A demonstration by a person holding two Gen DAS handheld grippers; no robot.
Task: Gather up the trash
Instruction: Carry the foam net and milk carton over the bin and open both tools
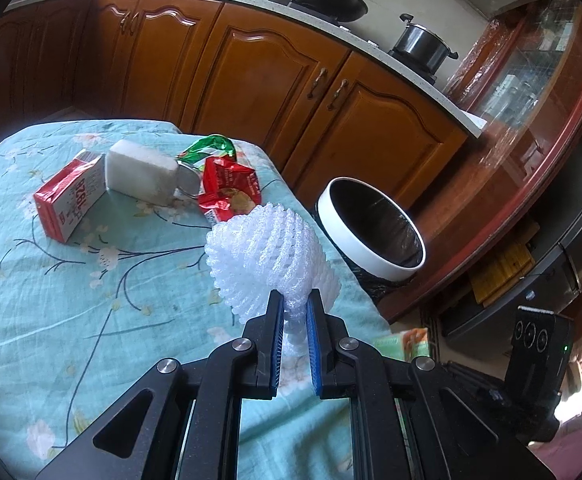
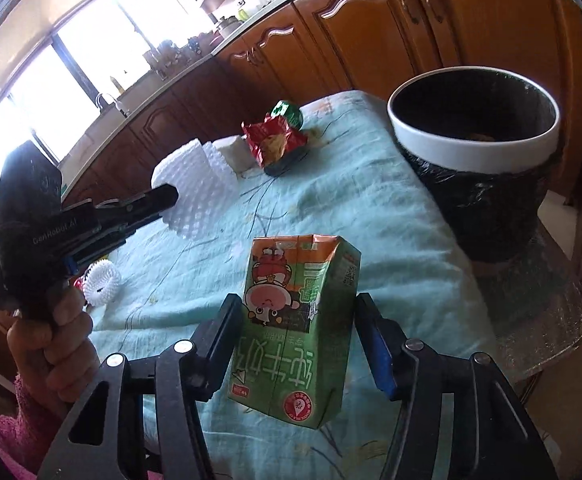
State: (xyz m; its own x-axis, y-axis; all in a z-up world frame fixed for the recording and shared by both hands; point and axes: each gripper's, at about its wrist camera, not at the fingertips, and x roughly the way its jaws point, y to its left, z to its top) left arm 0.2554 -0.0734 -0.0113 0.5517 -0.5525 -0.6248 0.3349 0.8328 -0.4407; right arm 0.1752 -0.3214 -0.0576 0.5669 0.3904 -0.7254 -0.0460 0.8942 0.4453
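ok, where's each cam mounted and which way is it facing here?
Left wrist: on the left gripper, facing across the teal floral tablecloth toward wooden cabinets; its jaws pinch the white foam fruit net.
Right wrist: on the right gripper, facing the cabinets and window; its jaws straddle the green milk carton; the person's left hand shows.
Shared: net, tablecloth, red snack wrapper, white-rimmed black-lined trash bin.

Wrappers [image 1: 227,192] on table [image 1: 51,300] — bin [image 1: 371,228] apparently beside.
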